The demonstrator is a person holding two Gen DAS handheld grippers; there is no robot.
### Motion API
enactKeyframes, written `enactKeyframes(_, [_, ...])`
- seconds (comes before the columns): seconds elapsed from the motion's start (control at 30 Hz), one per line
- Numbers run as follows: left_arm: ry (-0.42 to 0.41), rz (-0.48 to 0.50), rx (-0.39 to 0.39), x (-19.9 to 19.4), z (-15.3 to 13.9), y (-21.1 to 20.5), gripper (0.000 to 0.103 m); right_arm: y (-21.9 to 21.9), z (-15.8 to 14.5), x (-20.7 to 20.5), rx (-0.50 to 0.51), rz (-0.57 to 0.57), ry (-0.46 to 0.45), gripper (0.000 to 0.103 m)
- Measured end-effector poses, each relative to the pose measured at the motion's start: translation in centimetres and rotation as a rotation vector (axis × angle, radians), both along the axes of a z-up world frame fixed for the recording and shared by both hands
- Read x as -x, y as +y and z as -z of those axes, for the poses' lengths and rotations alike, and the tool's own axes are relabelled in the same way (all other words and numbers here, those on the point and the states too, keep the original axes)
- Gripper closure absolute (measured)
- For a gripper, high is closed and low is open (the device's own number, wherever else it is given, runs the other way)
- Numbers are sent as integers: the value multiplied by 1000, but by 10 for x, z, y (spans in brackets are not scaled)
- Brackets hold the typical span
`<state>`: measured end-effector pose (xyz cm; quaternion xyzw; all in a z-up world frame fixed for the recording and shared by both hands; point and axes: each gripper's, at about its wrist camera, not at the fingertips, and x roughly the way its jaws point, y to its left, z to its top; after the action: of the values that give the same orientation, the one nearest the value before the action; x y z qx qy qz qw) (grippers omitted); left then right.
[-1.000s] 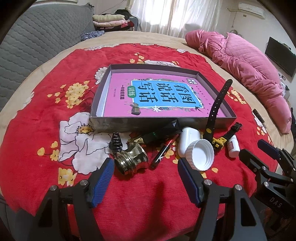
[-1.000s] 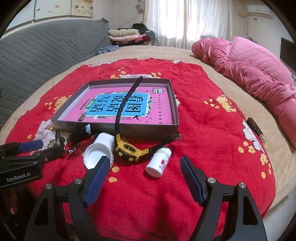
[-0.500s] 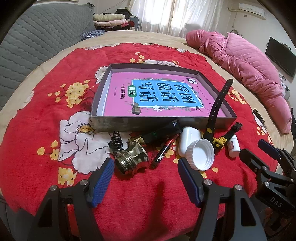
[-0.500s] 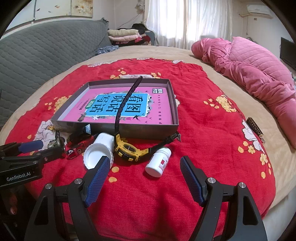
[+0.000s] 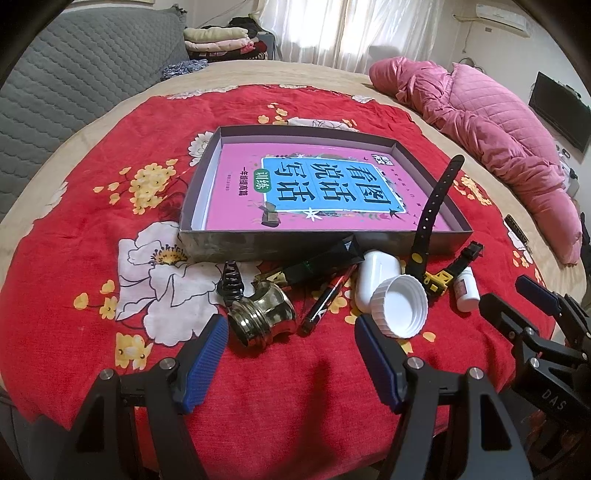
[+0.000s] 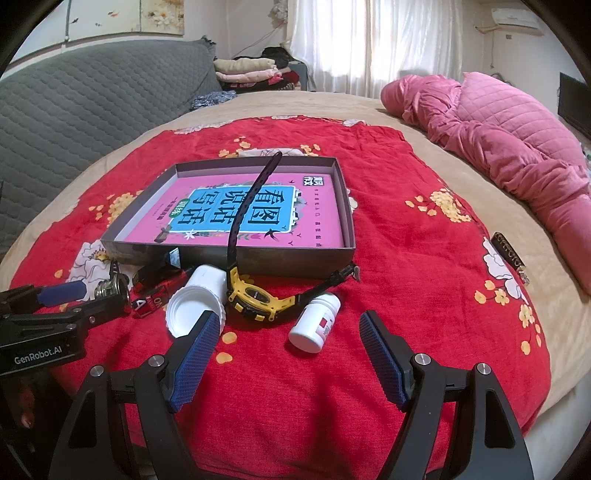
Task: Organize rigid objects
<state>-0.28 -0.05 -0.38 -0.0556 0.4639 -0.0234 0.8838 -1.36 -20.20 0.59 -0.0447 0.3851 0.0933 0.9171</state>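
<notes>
No item has yet been lifted; the first pick is judged to be in hand. The left gripper [image 5: 288, 356] and right gripper [image 6: 286, 352] are held apart and empty. The brass fitting [image 5: 263, 316], pen [image 5: 327, 298], white jar [image 5: 388, 295], watch [image 6: 255, 299] and pill bottle [image 6: 316, 326] are clustered just before the box's [image 5: 295, 249] near wall. A descent around one item is called for.

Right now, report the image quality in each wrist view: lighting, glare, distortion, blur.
Left wrist view: strong fisheye bending at the edges, the window washed out, bright glints on the brass fitting, the tray sharp. Right wrist view: same barrel distortion and dark corners, curtains overexposed, the yellow watch crisp, no motion blur.
</notes>
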Motion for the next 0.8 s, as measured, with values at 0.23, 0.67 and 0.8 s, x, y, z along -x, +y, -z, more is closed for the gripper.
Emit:
enactKeyframes(0.23, [0, -1, -3, 0, 0, -1, 33, -1, 0, 0, -1, 2, 0, 24])
enactKeyframes(0.67, [12, -14, -6, -1, 2, 5, 33, -1, 1, -1, -5, 2, 2, 24])
enactKeyframes(0.8, [17, -25, -9, -2, 3, 8, 33, -1, 2, -2, -5, 3, 5, 24])
